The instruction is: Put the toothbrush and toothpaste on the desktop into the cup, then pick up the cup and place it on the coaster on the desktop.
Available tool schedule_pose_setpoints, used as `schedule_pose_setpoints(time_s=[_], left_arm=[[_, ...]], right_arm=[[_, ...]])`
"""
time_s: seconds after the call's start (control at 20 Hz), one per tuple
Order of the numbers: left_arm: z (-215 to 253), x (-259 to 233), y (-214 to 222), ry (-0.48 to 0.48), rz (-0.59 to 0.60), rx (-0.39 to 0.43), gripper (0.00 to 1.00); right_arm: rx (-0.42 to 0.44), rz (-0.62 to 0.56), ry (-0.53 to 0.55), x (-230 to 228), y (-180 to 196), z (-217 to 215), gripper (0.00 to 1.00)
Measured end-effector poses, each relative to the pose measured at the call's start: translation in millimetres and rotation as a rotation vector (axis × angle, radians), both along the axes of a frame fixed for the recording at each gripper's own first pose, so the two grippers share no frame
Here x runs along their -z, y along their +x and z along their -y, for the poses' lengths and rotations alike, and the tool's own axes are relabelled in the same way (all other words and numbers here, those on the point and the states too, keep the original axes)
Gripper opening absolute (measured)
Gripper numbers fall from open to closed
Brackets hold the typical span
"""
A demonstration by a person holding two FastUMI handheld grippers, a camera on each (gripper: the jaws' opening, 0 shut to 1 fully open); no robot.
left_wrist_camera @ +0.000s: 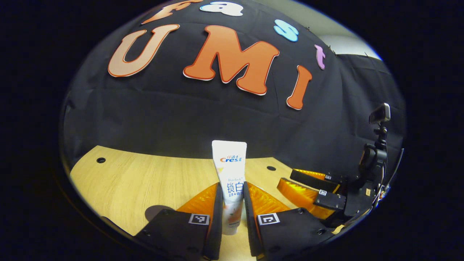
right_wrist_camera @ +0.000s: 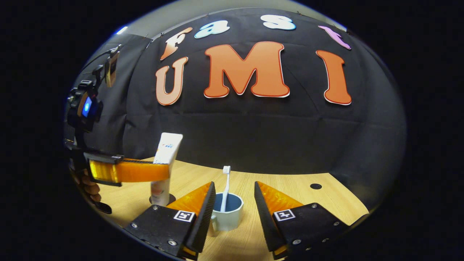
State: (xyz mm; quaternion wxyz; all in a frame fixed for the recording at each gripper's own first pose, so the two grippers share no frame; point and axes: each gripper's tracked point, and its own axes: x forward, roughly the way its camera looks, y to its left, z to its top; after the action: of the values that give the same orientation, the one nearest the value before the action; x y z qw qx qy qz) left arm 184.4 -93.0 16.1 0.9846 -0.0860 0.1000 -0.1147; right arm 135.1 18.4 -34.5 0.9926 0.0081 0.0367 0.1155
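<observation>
We are clamping the toothpaste tube (left_wrist_camera: 230, 185) upright with the left hand-held gripper (left_wrist_camera: 232, 197), both fingers pressing on its lower half, flat crimped end pointing up and cap end down. In the right gripper view that same tube (right_wrist_camera: 165, 159) is standing tilted slightly, held by the left hand-held gripper (right_wrist_camera: 159, 171) reaching in from the left, with a hand (right_wrist_camera: 88, 186) gripping it at the edge. The tube's cap end is sitting over or just above a dark round coaster (right_wrist_camera: 169, 198) on the wooden desk (right_wrist_camera: 290, 190); we cannot tell if it is touching. In the left gripper view a dark round patch (left_wrist_camera: 154, 212) is showing on the desk (left_wrist_camera: 145, 181) just left of the fingers, likely that coaster.

We are holding the right hand-held gripper (right_wrist_camera: 232, 203) wide open with nothing between the fingers. Its fingers are flanking the cup (right_wrist_camera: 227, 214) without touching it, the cup standing on the desk between them. The toothbrush (right_wrist_camera: 225, 188) is standing in the cup, bristle head up, leaning slightly. The cup is just right of the coaster, not on it.

In the left gripper view the right hand-held gripper (left_wrist_camera: 308, 186) is showing off to the right, fingers apart, low over the desk.
</observation>
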Motion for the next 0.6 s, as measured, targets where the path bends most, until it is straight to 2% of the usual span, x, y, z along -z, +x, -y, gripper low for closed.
schedule_pose_setpoints(time_s=[0.05, 0.15, 0.2, 0.35, 0.4, 0.45, 0.6], left_arm=[[5.2, -5.2, 5.0, -0.010, 0.022, 0.007, 0.34], [14.1, -11.6, 17.1, -0.017, 0.061, 0.013, 0.31], [18.8, -13.9, 24.5, -0.019, 0.078, 0.013, 0.34], [31.5, -20.8, 41.8, -0.040, 0.125, 0.021, 0.31], [35.0, -22.1, 47.0, -0.051, 0.138, 0.025, 0.34], [39.1, -23.2, 51.9, -0.062, 0.148, 0.031, 0.31], [47.6, -22.5, 67.3, -0.076, 0.175, 0.039, 0.34]], right_arm=[[-0.002, 0.006, -0.003, -0.9, -4.1, 2.3, 0.65], [-0.011, 0.018, -0.008, -0.1, -10.5, 6.9, 0.75], [-0.017, 0.023, -0.012, -0.2, -13.4, 8.3, 0.76], [-0.031, 0.020, -0.032, 4.9, -20.4, 16.5, 0.80], [-0.030, 0.017, -0.042, 6.9, -23.0, 21.0, 0.81], [-0.028, 0.015, -0.051, 8.4, -25.0, 25.4, 0.83], [-0.030, 0.016, -0.066, 12.6, -31.9, 35.9, 0.86]])
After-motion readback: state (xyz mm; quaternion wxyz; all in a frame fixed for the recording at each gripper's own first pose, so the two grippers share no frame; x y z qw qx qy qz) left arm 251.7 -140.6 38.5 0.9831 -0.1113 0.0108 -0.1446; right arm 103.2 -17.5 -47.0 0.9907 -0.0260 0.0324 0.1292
